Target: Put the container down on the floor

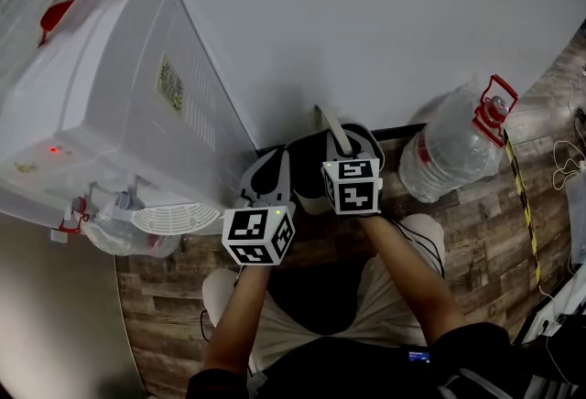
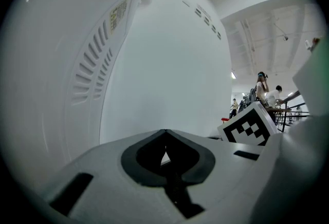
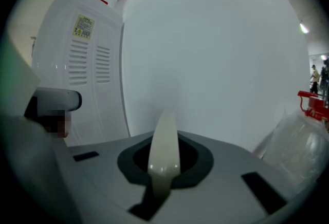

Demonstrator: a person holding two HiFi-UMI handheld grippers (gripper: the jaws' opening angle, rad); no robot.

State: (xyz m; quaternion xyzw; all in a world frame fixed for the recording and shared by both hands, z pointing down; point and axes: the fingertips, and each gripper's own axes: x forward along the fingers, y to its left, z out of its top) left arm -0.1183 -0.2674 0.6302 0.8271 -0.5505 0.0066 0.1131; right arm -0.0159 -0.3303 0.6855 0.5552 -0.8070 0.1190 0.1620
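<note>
The container, a big clear water jug with a red handle, rests on the wooden floor against the white wall, to the right of both grippers. It shows at the right edge of the right gripper view as the jug. My right gripper is left of the jug, apart from it, and points at the wall. Its jaws are shut on a pale flat strip that sticks out forward. My left gripper hangs beside it, shut and empty.
A white water dispenser stands at the left, with side vents and a drip tray. Yellow-black tape and cables lie on the floor at the right. People stand far off.
</note>
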